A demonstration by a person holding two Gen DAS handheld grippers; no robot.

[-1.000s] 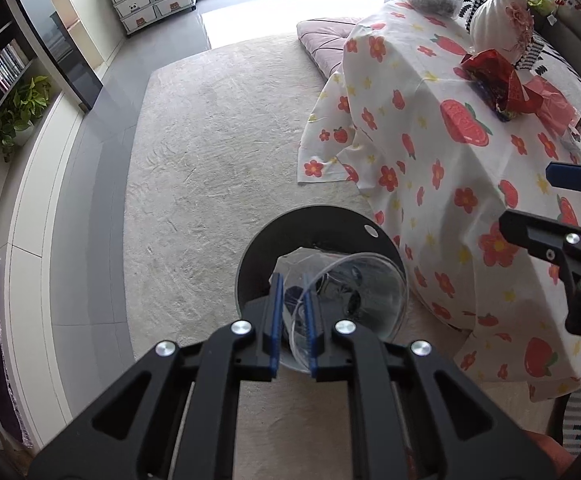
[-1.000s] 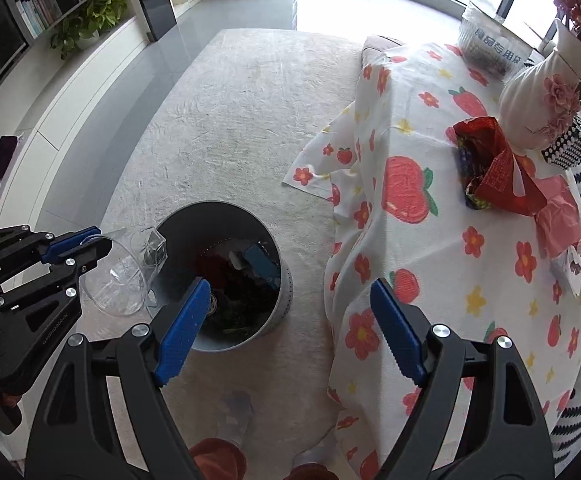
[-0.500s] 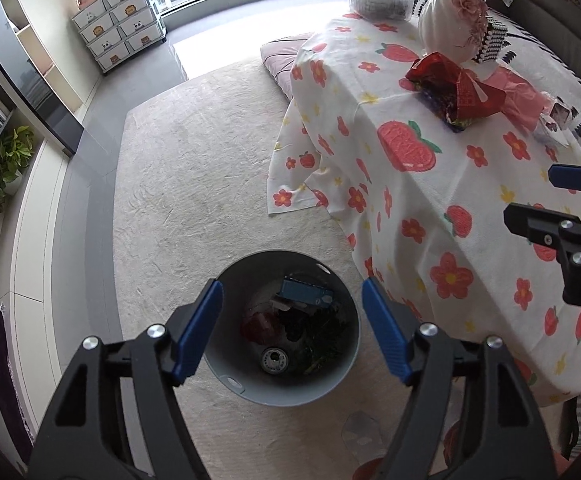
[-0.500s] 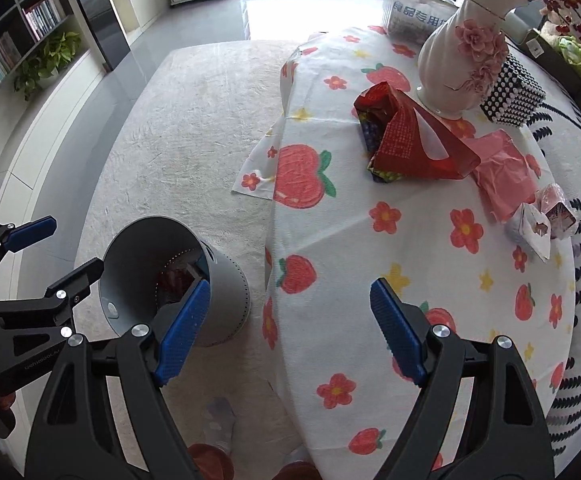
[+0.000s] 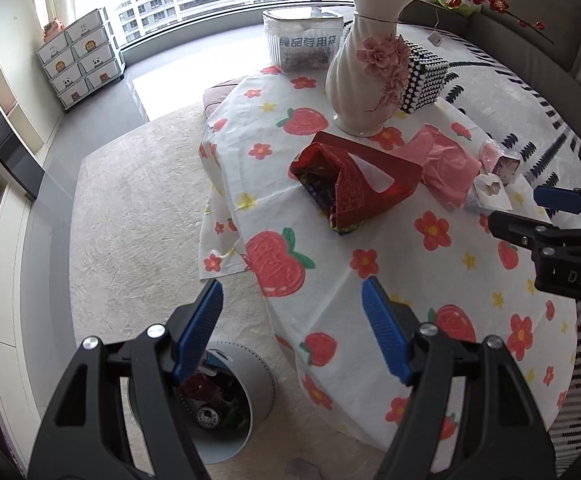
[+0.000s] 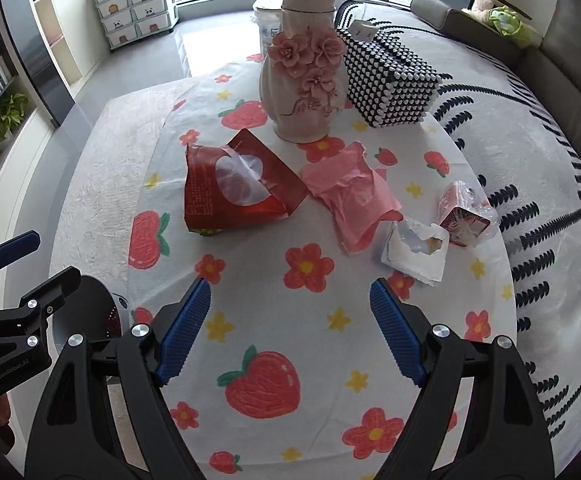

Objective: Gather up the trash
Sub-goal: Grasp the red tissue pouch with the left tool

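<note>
Table (image 6: 470,360) carries the remaining trash, so we aim both tools at it. Bin (image 5: 258,380) sits on the floor right beside the table edge, short trip for drops. Red bag (image 6: 234,188) lies mid-cloth, pink wrapper (image 6: 354,196) touching it, torn white box (image 6: 414,252) and small red carton (image 6: 464,216) further right. Left gripper (image 5: 292,328) and right gripper (image 6: 290,330) both wide open, holding nothing, ready to pick.
</note>
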